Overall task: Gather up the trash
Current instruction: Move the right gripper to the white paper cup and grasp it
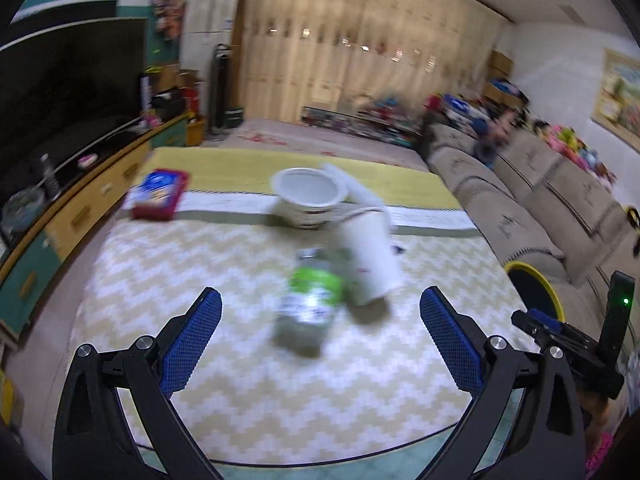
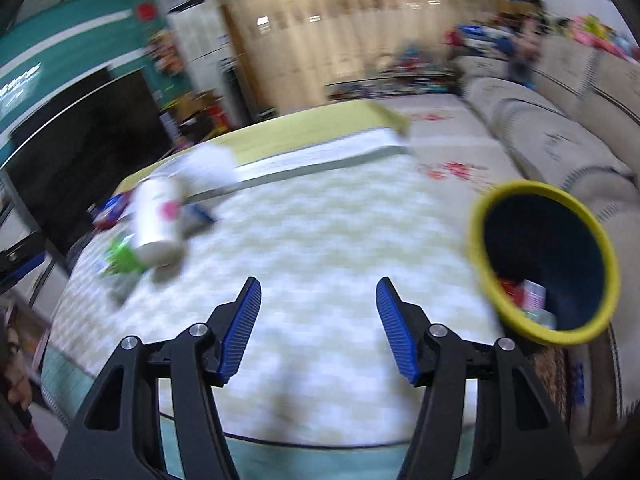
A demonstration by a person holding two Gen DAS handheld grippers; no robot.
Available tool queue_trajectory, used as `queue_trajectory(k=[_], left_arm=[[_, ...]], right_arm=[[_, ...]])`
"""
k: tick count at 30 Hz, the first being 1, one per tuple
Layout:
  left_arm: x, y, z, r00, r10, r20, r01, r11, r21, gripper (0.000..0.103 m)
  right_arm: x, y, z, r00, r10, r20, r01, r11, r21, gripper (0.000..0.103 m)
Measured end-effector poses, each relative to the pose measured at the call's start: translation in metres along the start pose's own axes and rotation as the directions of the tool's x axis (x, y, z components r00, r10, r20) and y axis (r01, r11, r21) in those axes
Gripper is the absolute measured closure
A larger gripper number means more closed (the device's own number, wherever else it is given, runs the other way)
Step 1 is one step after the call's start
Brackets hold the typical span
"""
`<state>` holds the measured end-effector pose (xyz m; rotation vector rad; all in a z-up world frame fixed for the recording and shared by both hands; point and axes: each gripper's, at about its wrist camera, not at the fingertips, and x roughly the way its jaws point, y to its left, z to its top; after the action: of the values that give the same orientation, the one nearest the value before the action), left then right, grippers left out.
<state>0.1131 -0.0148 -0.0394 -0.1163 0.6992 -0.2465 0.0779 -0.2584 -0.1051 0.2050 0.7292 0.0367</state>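
Bottle (image 1: 310, 304) lies flat, cap away from open left claw (image 1: 320, 312).

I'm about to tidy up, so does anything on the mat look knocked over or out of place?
Yes. A white paper cup and a green-labelled plastic bottle lie tipped on their sides mid-mat, close together. A white bowl sits tilted behind them, and a red snack box lies loose further left. The yellow-rimmed bin already holds some wrappers.
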Motion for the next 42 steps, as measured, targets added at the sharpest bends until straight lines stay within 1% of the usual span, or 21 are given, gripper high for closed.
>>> queue_trajectory(k=[2, 6, 7, 12, 15, 17, 19, 21, 26, 30, 31, 32, 36, 42], left_arm=[[0.000, 0.017, -0.002, 1.000, -0.001, 0.002, 0.001, 1.000, -0.029, 0.005], [0.006, 0.033, -0.005, 1.000, -0.020, -0.006, 0.019, 0.999, -0.050, 0.005], [0.007, 0.030, -0.007, 1.000, -0.022, -0.009, 0.022, 0.998, -0.051, 0.005], [0.009, 0.039, -0.015, 1.000, -0.012, -0.014, 0.012, 0.998, -0.062, 0.005], [0.010, 0.044, -0.018, 1.000, -0.015, -0.017, 0.013, 0.996, -0.083, 0.005], [0.013, 0.048, -0.019, 1.000, -0.013, -0.022, 0.011, 0.996, -0.092, 0.005], [0.016, 0.050, -0.020, 1.000, -0.015, -0.026, 0.012, 0.995, -0.094, 0.005], [0.019, 0.049, -0.021, 0.999, -0.020, -0.031, 0.017, 0.995, -0.097, 0.005], [0.032, 0.048, -0.024, 0.998, -0.033, -0.050, 0.028, 0.994, -0.105, 0.005], [0.044, 0.045, -0.029, 0.996, -0.049, -0.073, 0.040, 0.993, -0.110, 0.005], [0.045, 0.044, -0.029, 0.996, -0.050, -0.078, 0.041, 0.993, -0.108, 0.005], [0.048, 0.043, -0.030, 0.995, -0.052, -0.081, 0.043, 0.994, -0.105, 0.005], [0.052, 0.039, -0.030, 0.994, -0.057, -0.090, 0.048, 0.994, -0.102, 0.005], [0.052, 0.037, -0.028, 0.995, -0.050, -0.084, 0.041, 0.994, -0.102, 0.005]], right_arm=[[0.009, 0.027, 0.004, 0.999, 0.041, -0.014, -0.042, 0.998, -0.047, 0.046], [0.025, 0.075, 0.014, 0.990, 0.133, -0.038, -0.137, 0.982, -0.131, 0.046], [0.030, 0.087, 0.019, 0.988, 0.152, -0.041, -0.156, 0.976, -0.150, 0.046], [0.054, 0.116, 0.040, 0.980, 0.185, -0.069, -0.195, 0.962, -0.191, 0.045], [0.066, 0.128, 0.048, 0.979, 0.183, -0.087, -0.198, 0.955, -0.222, 0.045], [0.077, 0.135, 0.052, 0.980, 0.170, -0.102, -0.191, 0.950, -0.248, 0.042], [0.086, 0.139, 0.051, 0.982, 0.152, -0.112, -0.177, 0.948, -0.265, 0.040], [0.096, 0.145, 0.052, 0.981, 0.145, -0.131, -0.177, 0.944, -0.279, 0.040], [0.113, 0.147, 0.052, 0.975, 0.150, -0.163, -0.191, 0.942, -0.276, 0.040], [0.123, 0.147, 0.052, 0.973, 0.156, -0.171, -0.198, 0.943, -0.267, 0.040], [0.126, 0.146, 0.052, 0.971, 0.163, -0.175, -0.205, 0.943, -0.264, 0.048], [0.127, 0.146, 0.052, 0.969, 0.173, -0.179, -0.216, 0.941, -0.260, 0.048], [0.122, 0.148, 0.050, 0.972, 0.162, -0.168, -0.204, 0.939, -0.275, 0.050], [0.090, 0.138, 0.049, 0.967, 0.215, -0.138, -0.242, 0.943, -0.230, 0.050]])
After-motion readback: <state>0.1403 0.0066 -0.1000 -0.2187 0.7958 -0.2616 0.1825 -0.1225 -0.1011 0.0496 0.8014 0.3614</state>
